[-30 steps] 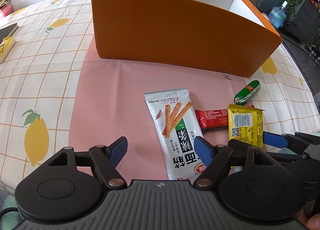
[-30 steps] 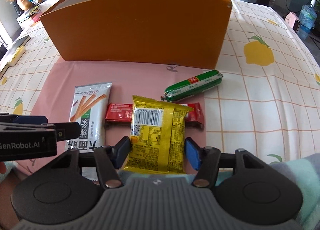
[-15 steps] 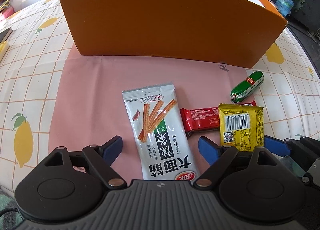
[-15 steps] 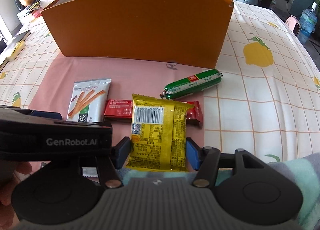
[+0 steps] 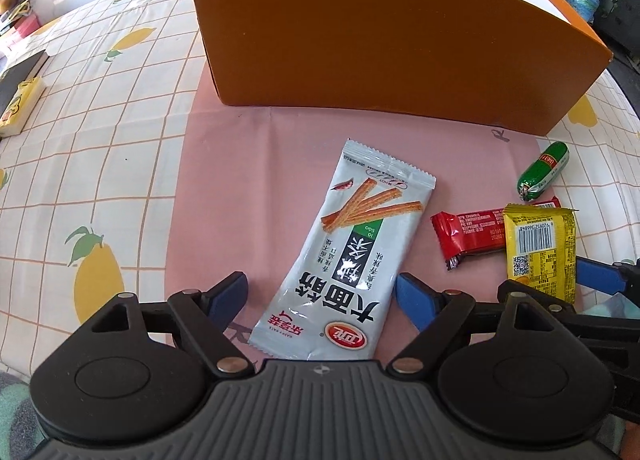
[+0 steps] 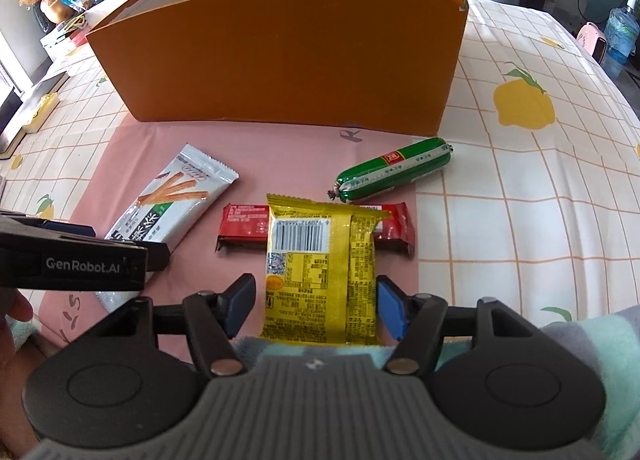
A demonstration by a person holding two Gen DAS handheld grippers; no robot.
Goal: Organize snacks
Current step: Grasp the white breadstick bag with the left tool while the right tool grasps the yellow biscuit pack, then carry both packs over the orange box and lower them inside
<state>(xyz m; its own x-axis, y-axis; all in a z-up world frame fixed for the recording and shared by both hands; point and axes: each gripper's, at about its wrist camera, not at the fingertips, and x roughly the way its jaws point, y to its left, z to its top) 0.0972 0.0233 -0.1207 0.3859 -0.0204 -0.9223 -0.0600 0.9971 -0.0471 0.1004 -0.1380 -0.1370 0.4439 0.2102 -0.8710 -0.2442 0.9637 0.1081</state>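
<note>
Silver packet (image 5: 352, 256) and yellow packet (image 6: 322, 268) each lie between spread jaws, ungripped.

Your table wears a checked lemon-print cloth (image 6: 520, 220) with a pink mat (image 5: 260, 180) laid over it. At the mat's far edge stands the orange box (image 6: 280, 60). Near you on the mat lie the silver snack packet (image 5: 352, 252) at left and the red bar (image 6: 240, 220), partly under the yellow packet (image 6: 320, 268). The green sausage (image 6: 394, 172) straddles the mat's right edge.
</note>
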